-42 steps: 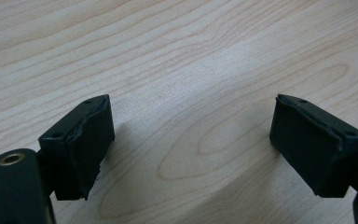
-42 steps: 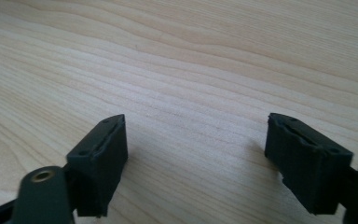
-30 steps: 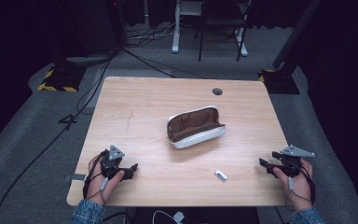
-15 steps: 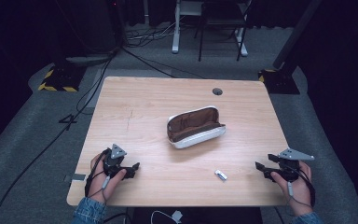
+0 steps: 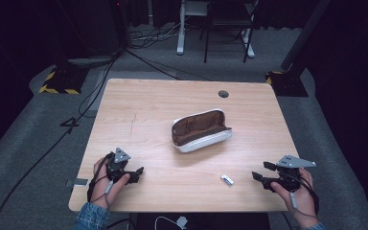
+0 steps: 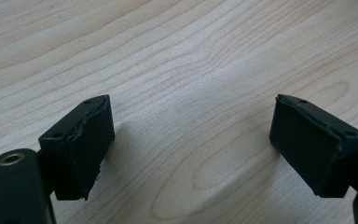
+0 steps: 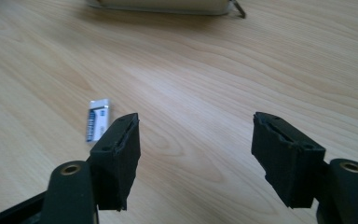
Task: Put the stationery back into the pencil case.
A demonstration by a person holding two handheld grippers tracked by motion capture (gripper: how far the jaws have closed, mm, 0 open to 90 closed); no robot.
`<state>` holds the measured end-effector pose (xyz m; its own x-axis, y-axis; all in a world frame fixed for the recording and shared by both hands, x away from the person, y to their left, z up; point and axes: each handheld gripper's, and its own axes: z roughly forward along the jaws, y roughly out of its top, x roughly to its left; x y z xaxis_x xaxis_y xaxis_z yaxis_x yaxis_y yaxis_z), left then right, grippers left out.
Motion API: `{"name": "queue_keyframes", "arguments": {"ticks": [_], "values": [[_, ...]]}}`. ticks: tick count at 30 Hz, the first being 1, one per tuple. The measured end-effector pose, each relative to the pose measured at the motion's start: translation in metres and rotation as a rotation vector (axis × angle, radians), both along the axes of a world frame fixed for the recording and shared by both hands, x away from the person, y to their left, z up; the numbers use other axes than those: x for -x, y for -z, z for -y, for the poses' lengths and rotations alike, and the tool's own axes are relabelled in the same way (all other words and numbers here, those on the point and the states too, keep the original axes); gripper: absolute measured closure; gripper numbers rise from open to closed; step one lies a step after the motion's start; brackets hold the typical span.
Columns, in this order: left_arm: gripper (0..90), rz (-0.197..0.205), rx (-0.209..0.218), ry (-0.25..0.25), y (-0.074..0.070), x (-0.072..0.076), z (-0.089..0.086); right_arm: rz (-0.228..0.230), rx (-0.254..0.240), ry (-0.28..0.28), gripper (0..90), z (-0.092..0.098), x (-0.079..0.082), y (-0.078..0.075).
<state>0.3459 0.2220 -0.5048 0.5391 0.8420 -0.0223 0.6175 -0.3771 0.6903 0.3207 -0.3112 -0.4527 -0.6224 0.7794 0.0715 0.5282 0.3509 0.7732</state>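
The left gripper [image 5: 133, 173] rests low at the near left of the table [image 5: 139, 115], its jaws spread wide over bare wood with nothing between them; a careless sweep from there would probably only scrape the pads [image 6: 86, 140] on the top. In the middle lies the open case [image 5: 200, 130], mouth up and brown lining showing, well apart from both hands. It looks light and unanchored, so a push on its rim could slide it or tip it shut instead of letting anything drop in. Nearer the front edge, to the right of centre, lies a small white stick [image 5: 226, 180], flat on the wood. The right gripper [image 5: 264, 171] is at the near right, jaws released and empty; in the right gripper view the stick [image 7: 96, 119] sits just beyond the left-hand pad [image 7: 116, 158], outside the gap. Closing now would likely miss it or flick it toward the edge, and being thin and flat it may slip from the pads.
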Motion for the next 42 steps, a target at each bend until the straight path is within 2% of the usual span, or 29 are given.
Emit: {"name": "queue_keyframes", "arguments": {"ticks": [5, 8, 14, 18, 20, 27, 30, 38, 42], "values": [[14.2, 0.0, 0.0, 0.0, 0.0, 0.0, 0.0, -0.005, -0.065, -0.07, 32.0, -0.019, 0.003, 0.0], [14.2, 0.001, 0.0, 0.0, 0.0, 0.0, 0.0, -0.02, -0.096, -0.089, 31.3, -0.028, 0.005, -0.001], [14.3, 0.003, 0.003, 0.009, 0.0, 0.001, 0.0, -0.017, -0.086, -0.116, 30.2, -0.043, 0.006, -0.001], [14.3, 0.0, 0.005, 0.011, 0.0, 0.002, 0.0, -0.032, -0.102, -0.086, 27.9, -0.049, 0.005, 0.003], [14.3, 0.001, 0.003, 0.015, 0.0, 0.002, 0.0, -0.037, -0.1, -0.082, 31.0, -0.052, 0.003, 0.006], [14.3, 0.0, 0.002, 0.016, 0.0, 0.002, 0.0, -0.08, -0.054, -0.158, 43.3, -0.062, 0.0, 0.017], [14.3, -0.001, 0.0, 0.016, 0.0, 0.002, 0.0, -0.084, 0.007, -0.183, 49.7, -0.068, -0.001, 0.023], [14.3, 0.001, 0.002, 0.016, 0.0, 0.002, 0.0, -0.083, 0.072, -0.198, 61.8, -0.072, -0.005, 0.03], [14.3, -0.001, 0.0, 0.016, 0.0, 0.002, 0.0, -0.092, 0.088, -0.21, 63.9, -0.074, -0.006, 0.034]]}}
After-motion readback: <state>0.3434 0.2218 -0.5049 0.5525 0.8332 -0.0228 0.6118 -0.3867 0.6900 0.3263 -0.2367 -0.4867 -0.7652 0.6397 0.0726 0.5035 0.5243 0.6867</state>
